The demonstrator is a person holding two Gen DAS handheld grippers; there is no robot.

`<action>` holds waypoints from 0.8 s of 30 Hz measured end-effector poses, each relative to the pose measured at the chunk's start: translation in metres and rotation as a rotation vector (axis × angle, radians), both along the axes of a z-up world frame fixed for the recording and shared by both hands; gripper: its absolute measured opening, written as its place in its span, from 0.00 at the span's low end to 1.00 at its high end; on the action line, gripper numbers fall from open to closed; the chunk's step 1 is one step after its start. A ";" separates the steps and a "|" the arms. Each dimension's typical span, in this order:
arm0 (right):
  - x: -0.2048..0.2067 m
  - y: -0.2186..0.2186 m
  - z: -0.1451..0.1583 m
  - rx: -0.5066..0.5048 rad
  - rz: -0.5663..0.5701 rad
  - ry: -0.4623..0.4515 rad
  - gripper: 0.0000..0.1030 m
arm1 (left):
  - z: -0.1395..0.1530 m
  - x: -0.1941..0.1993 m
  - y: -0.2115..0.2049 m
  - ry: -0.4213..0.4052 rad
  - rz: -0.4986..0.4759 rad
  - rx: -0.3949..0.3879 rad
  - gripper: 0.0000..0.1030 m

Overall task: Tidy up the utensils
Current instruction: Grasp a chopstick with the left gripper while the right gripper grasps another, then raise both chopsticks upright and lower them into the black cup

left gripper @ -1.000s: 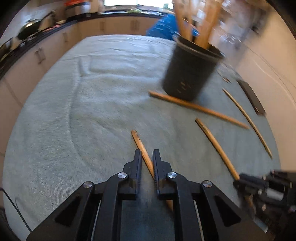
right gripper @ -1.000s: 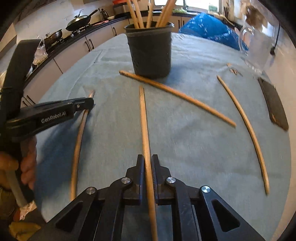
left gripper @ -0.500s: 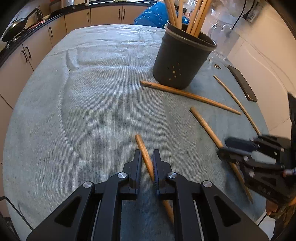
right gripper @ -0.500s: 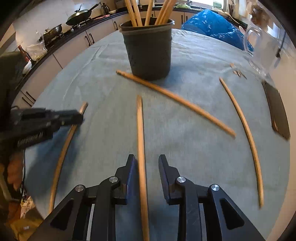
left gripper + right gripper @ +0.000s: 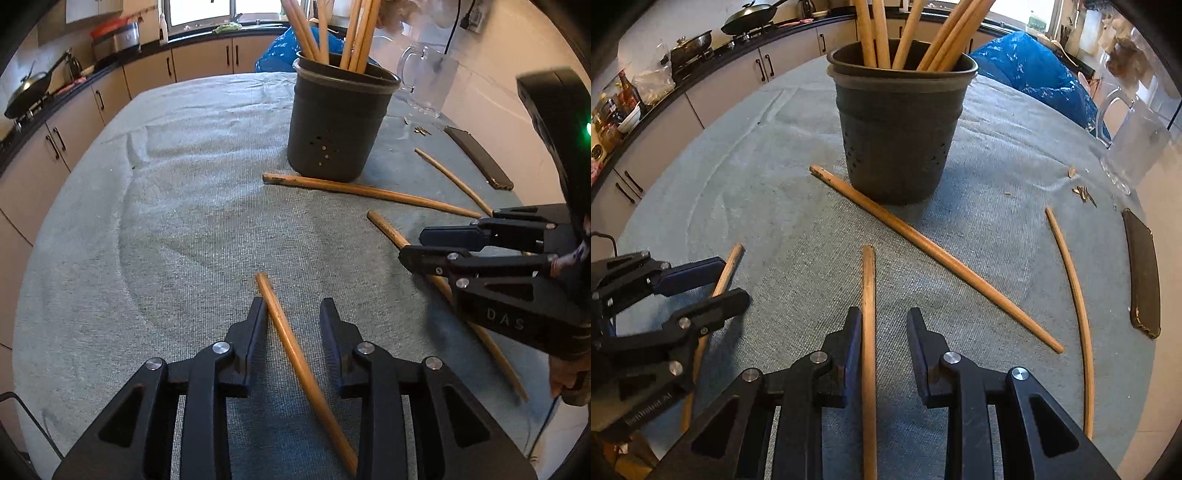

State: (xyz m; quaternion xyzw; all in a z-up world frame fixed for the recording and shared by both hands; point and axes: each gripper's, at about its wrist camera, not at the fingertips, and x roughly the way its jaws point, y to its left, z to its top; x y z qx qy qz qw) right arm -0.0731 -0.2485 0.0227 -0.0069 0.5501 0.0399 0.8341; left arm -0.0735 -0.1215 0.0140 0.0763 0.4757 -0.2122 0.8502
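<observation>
Now both sets of tongs stand parted where a second ago each was clamped on a wooden stick. The left gripper (image 5: 293,312) has just been opening, a stick (image 5: 299,362) lying loose on the cloth between its jaws, close against the left one and clear of the other. The right gripper (image 5: 884,321) widened earlier in that second and stands open over a second stick (image 5: 868,332), which runs beside its left jaw. The black utensil holder (image 5: 897,140), already bristling with sticks, stands ahead at mid-table on the grey-blue tablecloth (image 5: 166,221), a long stick (image 5: 923,251) lying against its base. Broad bare cloth stretches left toward the cabinets; to the right, a thin curved stick (image 5: 1078,302) and a dark flat case (image 5: 1143,273) crowd the table's edge.
</observation>
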 end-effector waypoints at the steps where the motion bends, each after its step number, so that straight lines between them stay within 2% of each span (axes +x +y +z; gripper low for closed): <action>1: 0.000 0.001 0.000 -0.002 -0.004 0.001 0.23 | 0.000 -0.001 0.001 -0.003 0.011 0.004 0.12; 2: -0.003 0.003 0.001 0.003 -0.006 0.000 0.12 | 0.001 -0.001 0.004 0.006 0.021 -0.008 0.09; 3: -0.003 0.005 0.001 0.017 -0.007 0.001 0.07 | 0.002 0.000 0.010 0.037 0.028 -0.052 0.07; 5: -0.009 0.002 0.002 0.066 -0.021 -0.008 0.07 | 0.006 -0.001 0.020 0.054 0.054 -0.101 0.06; 10: -0.035 -0.009 0.018 0.158 -0.073 -0.105 0.07 | 0.038 -0.016 0.043 -0.027 0.071 -0.197 0.06; 15: -0.059 -0.015 0.042 0.200 -0.094 -0.212 0.07 | 0.072 -0.037 0.056 -0.099 0.085 -0.258 0.06; 24: -0.102 -0.016 0.095 0.264 -0.134 -0.413 0.07 | 0.108 -0.068 0.055 -0.229 0.092 -0.281 0.06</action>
